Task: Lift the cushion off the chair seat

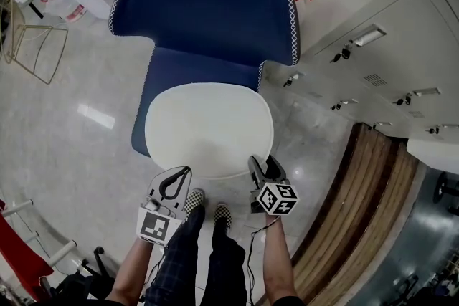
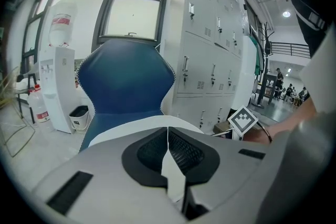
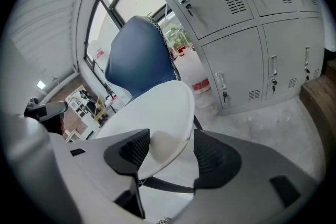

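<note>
The white oval padded cushion, likely soft and light, lies on the blue chair seat, with the left gripper closed on its front rim and the right gripper open around that rim.

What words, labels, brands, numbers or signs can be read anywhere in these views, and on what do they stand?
No text can be read.
Red label on the water bottle: print too blurred to read.
Red label on the jug by the lockers: too small to read.
Locker doors: handles and vents only, no legible numbers.
Marker cubes: black-and-white square patterns, no letters.

Grey lockers; wooden bench
</note>
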Action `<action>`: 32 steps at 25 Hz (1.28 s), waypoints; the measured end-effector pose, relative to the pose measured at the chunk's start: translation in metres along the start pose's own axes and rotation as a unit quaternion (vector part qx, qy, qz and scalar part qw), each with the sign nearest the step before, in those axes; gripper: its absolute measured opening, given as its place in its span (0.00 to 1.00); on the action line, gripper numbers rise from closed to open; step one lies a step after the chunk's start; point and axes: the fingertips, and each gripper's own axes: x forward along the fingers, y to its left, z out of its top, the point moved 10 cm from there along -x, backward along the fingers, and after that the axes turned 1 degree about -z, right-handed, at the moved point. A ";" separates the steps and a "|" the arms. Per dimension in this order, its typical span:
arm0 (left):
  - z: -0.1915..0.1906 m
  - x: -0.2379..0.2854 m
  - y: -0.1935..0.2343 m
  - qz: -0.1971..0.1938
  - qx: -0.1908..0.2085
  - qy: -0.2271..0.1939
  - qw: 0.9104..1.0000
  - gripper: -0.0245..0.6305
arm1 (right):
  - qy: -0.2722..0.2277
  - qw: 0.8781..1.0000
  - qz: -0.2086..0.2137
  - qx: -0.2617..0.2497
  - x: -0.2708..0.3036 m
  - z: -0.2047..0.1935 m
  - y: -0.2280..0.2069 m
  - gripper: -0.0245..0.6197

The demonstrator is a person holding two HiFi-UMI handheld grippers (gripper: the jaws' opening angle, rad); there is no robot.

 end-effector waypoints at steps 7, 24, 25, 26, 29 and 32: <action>-0.006 0.001 0.006 0.005 -0.003 0.001 1.000 0.07 | 0.001 1.000 0.004 -0.007 0.007 0.000 0.001 0.44; 0.004 -0.019 0.007 0.014 0.000 -0.008 1.000 0.07 | -0.002 0.999 -0.023 -0.030 -0.011 0.018 0.011 0.11; 0.005 -0.021 0.008 0.016 -0.001 -0.007 1.000 0.07 | -0.003 0.999 -0.022 -0.032 -0.013 0.019 0.013 0.11; 0.005 -0.024 0.009 0.019 -0.003 -0.006 1.000 0.07 | -0.003 0.999 -0.021 -0.035 -0.014 0.021 0.015 0.11; 0.010 -0.029 0.013 0.024 -0.001 -0.008 1.000 0.07 | -0.006 0.999 -0.023 -0.044 -0.019 0.026 0.022 0.11; 0.021 -0.038 0.014 0.028 -0.003 -0.012 1.000 0.07 | -0.010 0.998 -0.023 -0.050 -0.027 0.033 0.031 0.11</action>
